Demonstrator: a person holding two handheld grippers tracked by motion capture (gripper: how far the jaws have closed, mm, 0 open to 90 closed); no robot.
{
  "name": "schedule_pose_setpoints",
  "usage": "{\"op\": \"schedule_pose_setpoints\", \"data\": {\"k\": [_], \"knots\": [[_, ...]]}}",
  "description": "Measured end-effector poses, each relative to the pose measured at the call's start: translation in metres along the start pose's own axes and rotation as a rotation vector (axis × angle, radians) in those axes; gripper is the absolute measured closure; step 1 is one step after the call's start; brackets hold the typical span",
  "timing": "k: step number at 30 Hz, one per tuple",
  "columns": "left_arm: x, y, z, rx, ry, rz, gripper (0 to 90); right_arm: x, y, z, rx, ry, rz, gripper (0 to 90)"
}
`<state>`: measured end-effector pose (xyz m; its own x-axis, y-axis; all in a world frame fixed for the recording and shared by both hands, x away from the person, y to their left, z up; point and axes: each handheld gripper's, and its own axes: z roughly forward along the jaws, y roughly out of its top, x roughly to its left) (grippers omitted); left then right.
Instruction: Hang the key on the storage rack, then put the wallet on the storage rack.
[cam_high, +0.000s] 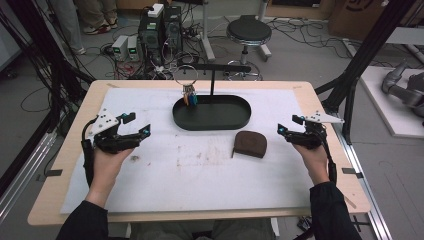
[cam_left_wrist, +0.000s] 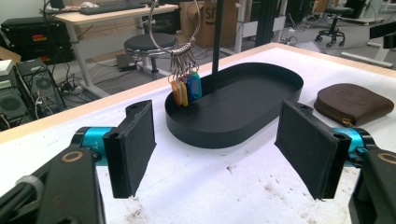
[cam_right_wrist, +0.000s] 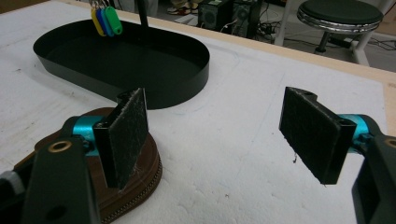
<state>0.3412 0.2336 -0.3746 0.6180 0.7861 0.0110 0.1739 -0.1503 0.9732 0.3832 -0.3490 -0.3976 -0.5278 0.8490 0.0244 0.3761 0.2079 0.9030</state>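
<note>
Pouch (cam_high: 250, 143) seen on white mat (cam_high: 200, 175), just in front of tray's right end, nearer right gripper (cam_high: 290, 126); long axis set across table, slightly skewed; flat edge turned toward person, rounded edge toward tray; brown leather-like, half-oval, zip along rim. Tray (cam_high: 211, 121) black, oval, thin-walled, matte; keys (cam_high: 189, 96) with coloured tags hung on steel ring at its left end. Left gripper (cam_high: 139, 124) jaws held wide apart, nothing between; right gripper jaws likewise apart, over pouch, no contact discernible.
</note>
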Motion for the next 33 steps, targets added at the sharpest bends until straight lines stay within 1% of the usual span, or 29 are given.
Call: {"op": "schedule_pose_setpoints", "data": {"k": [1,2,5,7,10,12,14,19,20,21,24,25,27,28,29,30,31,32,33], "knots": [[0.0,0.001,0.001,-0.001,0.002,0.005,27.9,0.0,0.0,0.0,0.001,0.0,0.0,24.0],[-0.001,0.002,0.002,-0.002,-0.005,0.008,28.0,-0.001,-0.001,-0.001,-0.001,0.001,-0.001,23.8],[-0.004,0.002,0.005,-0.001,0.0,0.018,28.0,-0.001,-0.001,-0.003,-0.004,-0.002,0.01,23.3],[-0.005,0.003,0.006,-0.003,-0.004,0.018,28.0,-0.001,-0.002,-0.005,-0.007,-0.005,0.014,23.3],[-0.006,0.005,0.008,-0.014,-0.009,0.024,28.0,-0.002,-0.002,-0.009,-0.008,0.006,0.022,23.3],[-0.005,0.006,0.009,-0.016,-0.017,0.024,28.0,-0.002,-0.003,-0.011,-0.019,0.008,0.027,23.3],[-0.005,0.007,0.01,-0.03,-0.023,0.029,28.2,-0.003,-0.004,-0.012,-0.02,0.011,0.03,23.3],[-0.004,0.004,0.012,-0.023,-0.003,0.066,29.5,-0.004,-0.007,-0.011,-0.03,0.009,0.034,24.2],[-0.003,0.003,0.012,-0.032,-0.007,0.072,29.6,-0.003,-0.007,-0.011,-0.04,0.007,0.026,26.2],[-0.002,0.002,0.012,-0.047,-0.011,0.069,29.6,-0.003,-0.007,-0.012,-0.047,0.006,0.014,27.7],[0.001,0.001,0.011,-0.077,0.009,0.072,30.7,-0.002,-0.008,-0.013,-0.069,-0.004,0.007,28.7],[0.002,0.0,0.011,-0.086,0.01,0.067,30.6,-0.003,-0.009,-0.013,-0.08,-0.012,-0.001,28.7],[0.005,-0.001,0.009,-0.106,-0.005,0.031,30.6,-0.004,-0.012,-0.015,-0.114,-0.021,-0.01,28.8],[0.006,-0.002,0.009,-0.112,-0.016,0.015,30.6,-0.005,-0.012,-0.017,-0.118,-0.029,-0.014,28.9],[0.007,-0.003,0.009,-0.115,-0.019,0.008,30.6,-0.006,-0.012,-0.018,-0.117,-0.033,-0.011,28.8],[0.007,-0.003,0.009,-0.117,-0.026,0.01,30.7,-0.007,-0.012,-0.019,-0.113,-0.03,0.0,27.9],[0.007,-0.003,0.008,-0.116,-0.029,0.016,30.6,-0.007,-0.013,-0.019,-0.109,-0.024,0.018,23.3],[0.007,-0.004,0.008,-0.114,-0.035,0.011,30.6,-0.008,-0.013,-0.018,-0.099,-0.023,0.035,20.6],[0.007,-0.004,0.008,-0.116,-0.038,0.0,30.5,-0.008,-0.014,-0.016,-0.075,-0.017,0.05,20.7]]}}
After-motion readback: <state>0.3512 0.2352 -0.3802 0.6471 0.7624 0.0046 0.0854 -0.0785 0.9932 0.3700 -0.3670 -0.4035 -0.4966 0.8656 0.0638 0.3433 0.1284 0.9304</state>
